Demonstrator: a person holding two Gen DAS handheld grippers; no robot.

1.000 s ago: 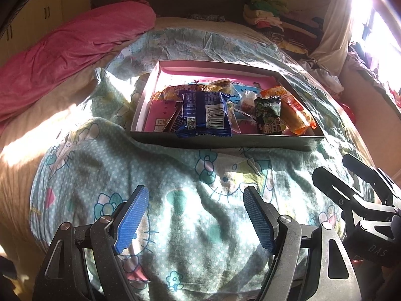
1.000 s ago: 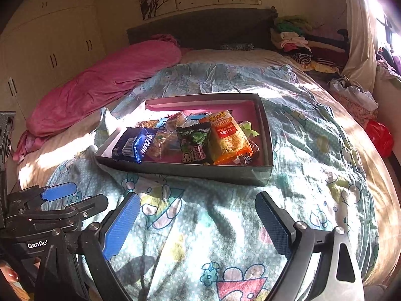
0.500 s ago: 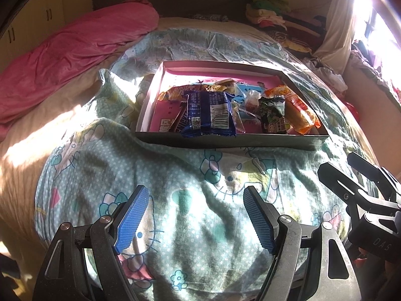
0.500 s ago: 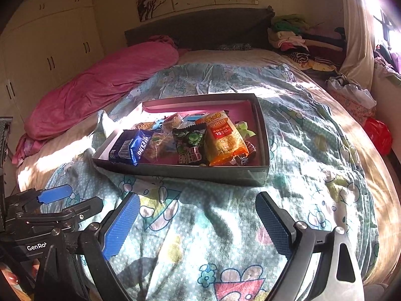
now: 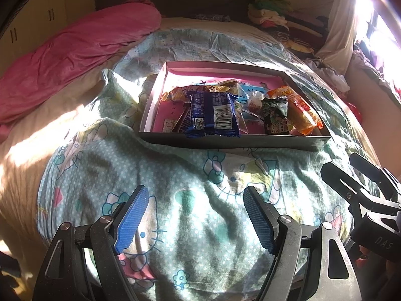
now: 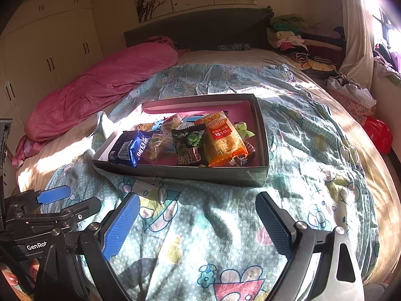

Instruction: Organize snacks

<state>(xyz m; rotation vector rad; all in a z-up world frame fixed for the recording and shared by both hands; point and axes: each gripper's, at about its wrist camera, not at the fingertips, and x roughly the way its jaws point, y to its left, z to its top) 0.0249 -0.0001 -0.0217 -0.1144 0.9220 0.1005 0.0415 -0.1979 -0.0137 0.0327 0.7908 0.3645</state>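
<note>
A shallow grey box with a pink inside [image 5: 233,143] [image 6: 180,173] lies on the bed and holds several snack packs. Among them are a blue cookie pack [image 5: 213,115] [image 6: 130,148], a dark green pack [image 5: 274,116] [image 6: 190,145] and an orange pack [image 5: 300,110] [image 6: 223,138]. My left gripper [image 5: 195,215] is open and empty, above the quilt short of the box. My right gripper [image 6: 198,223] is open and empty too, also short of the box. Each gripper shows at the edge of the other's view.
The box rests on a cartoon-print quilt [image 5: 175,175] [image 6: 300,150]. A pink blanket [image 5: 75,50] [image 6: 100,85] lies along the left side. Piled clothes [image 6: 290,37] sit by the headboard, a red bag [image 6: 378,133] beyond the right edge.
Both grippers have drawn back slightly and tilted up; the box sits a little higher and farther in both views. Jaws stay open.
</note>
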